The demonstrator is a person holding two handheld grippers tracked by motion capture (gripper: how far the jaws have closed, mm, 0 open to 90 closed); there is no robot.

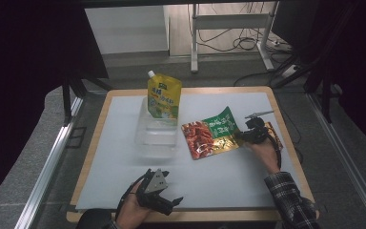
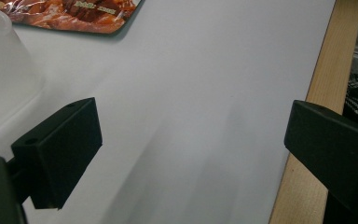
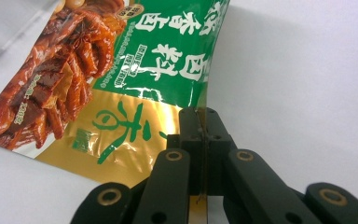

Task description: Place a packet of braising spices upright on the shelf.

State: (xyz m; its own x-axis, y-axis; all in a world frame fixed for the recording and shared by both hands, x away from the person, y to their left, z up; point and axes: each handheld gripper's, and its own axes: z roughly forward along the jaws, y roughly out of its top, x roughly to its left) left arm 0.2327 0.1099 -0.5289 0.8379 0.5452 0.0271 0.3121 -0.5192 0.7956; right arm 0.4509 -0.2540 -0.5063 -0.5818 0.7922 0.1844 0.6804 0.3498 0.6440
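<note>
On a white-topped table (image 1: 219,176) with a wooden rim lie one red, green and gold snack packet (image 1: 210,133), one clear plastic box (image 1: 156,133), and one yellow spouted pouch (image 1: 163,98) standing in that box. The right gripper (image 1: 248,136) has its two fingers (image 3: 190,126) pressed together on the packet's gold edge, right of centre. The left gripper (image 1: 169,198) hovers near the front edge, its two fingers (image 2: 58,149) spread wide, holding nothing.

yellow spouted pouch (image 1: 163,98) standing upright in a clear plastic container (image 1: 156,135), white mat (image 1: 124,162) over a wooden-edged table (image 1: 91,148), cables (image 1: 228,43) on the floor behind
</note>
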